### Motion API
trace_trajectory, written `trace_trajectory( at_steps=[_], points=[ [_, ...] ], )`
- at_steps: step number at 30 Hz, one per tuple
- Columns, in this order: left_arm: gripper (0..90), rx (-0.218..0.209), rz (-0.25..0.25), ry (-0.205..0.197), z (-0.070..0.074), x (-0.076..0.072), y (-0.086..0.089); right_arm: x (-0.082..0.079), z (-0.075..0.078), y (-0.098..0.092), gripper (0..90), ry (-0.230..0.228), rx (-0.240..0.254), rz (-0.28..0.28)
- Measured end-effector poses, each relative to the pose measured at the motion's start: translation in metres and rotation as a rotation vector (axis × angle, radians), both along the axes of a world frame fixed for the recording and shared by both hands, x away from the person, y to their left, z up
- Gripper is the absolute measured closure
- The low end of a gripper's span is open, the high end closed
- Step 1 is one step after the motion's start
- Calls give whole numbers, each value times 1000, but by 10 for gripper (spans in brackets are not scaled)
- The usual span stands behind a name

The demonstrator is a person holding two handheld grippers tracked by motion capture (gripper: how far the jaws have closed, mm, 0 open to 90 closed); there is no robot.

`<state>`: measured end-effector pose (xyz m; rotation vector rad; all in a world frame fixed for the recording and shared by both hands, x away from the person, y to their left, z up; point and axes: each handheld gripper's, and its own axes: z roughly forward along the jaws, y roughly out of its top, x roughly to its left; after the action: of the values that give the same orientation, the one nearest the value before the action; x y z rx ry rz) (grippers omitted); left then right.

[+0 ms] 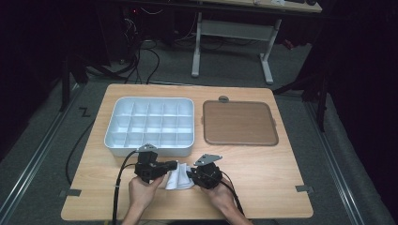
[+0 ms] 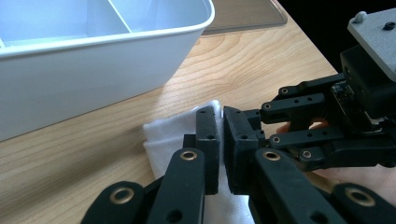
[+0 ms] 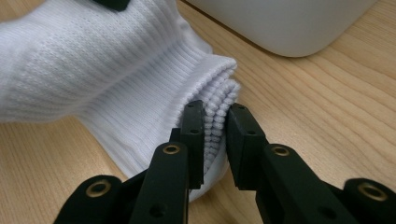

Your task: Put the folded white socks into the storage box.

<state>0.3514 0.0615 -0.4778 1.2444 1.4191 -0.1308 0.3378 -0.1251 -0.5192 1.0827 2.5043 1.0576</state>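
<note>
Both tongs pinch one white sock (image 1: 177, 176) near the front edge of the wooden surface (image 1: 263, 173): the left tongs (image 1: 172, 165) grip its fabric, the right tongs (image 1: 191, 175) its ribbed cuff (image 3: 219, 112). Beyond it sit a white compartment tray (image 1: 149, 124), just behind the sock, and a brown lid (image 1: 239, 123) beside the tray.
</note>
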Motion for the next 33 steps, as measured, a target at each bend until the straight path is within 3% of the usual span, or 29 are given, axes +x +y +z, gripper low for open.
trace_trajectory(
  at_steps=[23,33],
  points=[
    [858,12,-26,0,-3,-2,-4,-6,0,19,782,5,7,56],
    [858,29,-29,1,-5,-2,-5,-8,8,11,659,-2,50,52]
  ],
)
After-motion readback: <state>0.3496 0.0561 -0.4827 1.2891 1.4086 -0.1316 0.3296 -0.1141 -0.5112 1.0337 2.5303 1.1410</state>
